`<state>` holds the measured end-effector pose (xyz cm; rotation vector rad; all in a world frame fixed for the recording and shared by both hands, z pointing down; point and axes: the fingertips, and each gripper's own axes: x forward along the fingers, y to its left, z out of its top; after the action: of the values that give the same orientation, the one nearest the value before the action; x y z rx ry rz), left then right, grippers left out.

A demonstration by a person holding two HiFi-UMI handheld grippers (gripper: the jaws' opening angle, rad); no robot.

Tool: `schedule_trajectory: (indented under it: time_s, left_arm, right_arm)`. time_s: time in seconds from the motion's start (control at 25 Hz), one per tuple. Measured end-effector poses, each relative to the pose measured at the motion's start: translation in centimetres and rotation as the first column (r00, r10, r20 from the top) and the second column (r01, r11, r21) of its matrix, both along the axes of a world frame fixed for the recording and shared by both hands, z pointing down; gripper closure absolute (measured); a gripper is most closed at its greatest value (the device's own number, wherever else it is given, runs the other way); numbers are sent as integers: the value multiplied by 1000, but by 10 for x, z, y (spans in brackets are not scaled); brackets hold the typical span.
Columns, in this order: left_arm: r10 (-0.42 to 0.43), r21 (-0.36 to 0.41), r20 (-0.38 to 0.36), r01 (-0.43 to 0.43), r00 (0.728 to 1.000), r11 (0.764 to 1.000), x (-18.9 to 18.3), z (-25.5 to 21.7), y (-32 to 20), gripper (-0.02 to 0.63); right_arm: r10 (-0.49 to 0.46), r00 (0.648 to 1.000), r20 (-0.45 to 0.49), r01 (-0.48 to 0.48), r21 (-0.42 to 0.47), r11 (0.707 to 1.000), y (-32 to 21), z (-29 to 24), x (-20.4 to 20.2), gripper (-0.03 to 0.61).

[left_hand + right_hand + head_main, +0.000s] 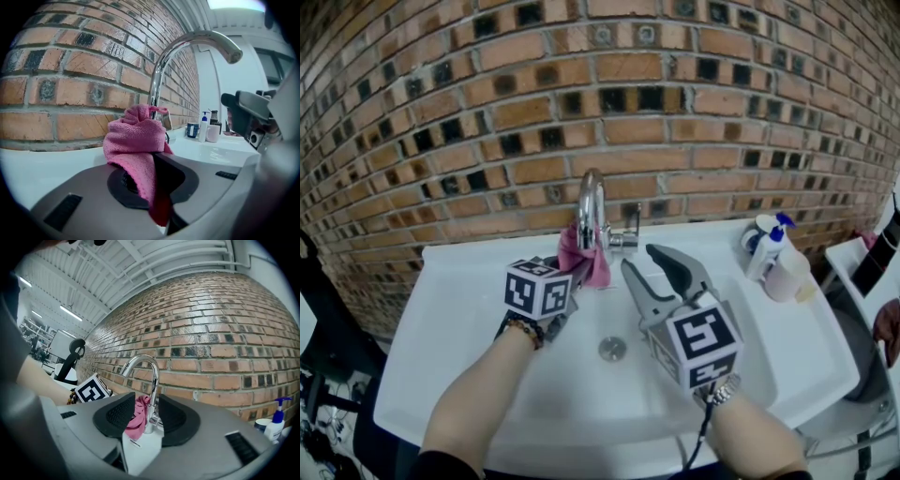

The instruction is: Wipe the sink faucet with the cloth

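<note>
No word, brand or number is legible anywhere. The left marker cube [538, 288] and right marker cube [703, 342] bear only black-and-white square patterns. The pump bottle [766, 251] shows no readable print.

Brick wall [675, 112] beyond both jaws. Round metal drain [612, 349] in white basin [478, 375] below jaws, nearer to person. White pump bottle [766, 251] with blue top on basin rim, well right of right gripper [639, 259] jaws; pale cup [787, 275] just beside it.

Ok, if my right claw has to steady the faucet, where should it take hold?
Probably the straight upright part of the faucet, above the cloth the left claw holds at its base. Come level from the front with the open right claw: the tube is thin and upright.
</note>
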<state>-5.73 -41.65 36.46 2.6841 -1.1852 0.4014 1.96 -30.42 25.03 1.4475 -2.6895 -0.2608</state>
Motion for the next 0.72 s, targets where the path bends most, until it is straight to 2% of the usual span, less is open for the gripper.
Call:
schedule_trajectory:
  time_s: [0.72]
  left_arm:
    - [63,21,6,-63,998,998,40,0,19,583]
  right_arm:
    - [30,998,61,-33,44,998,-2,-8,23,408]
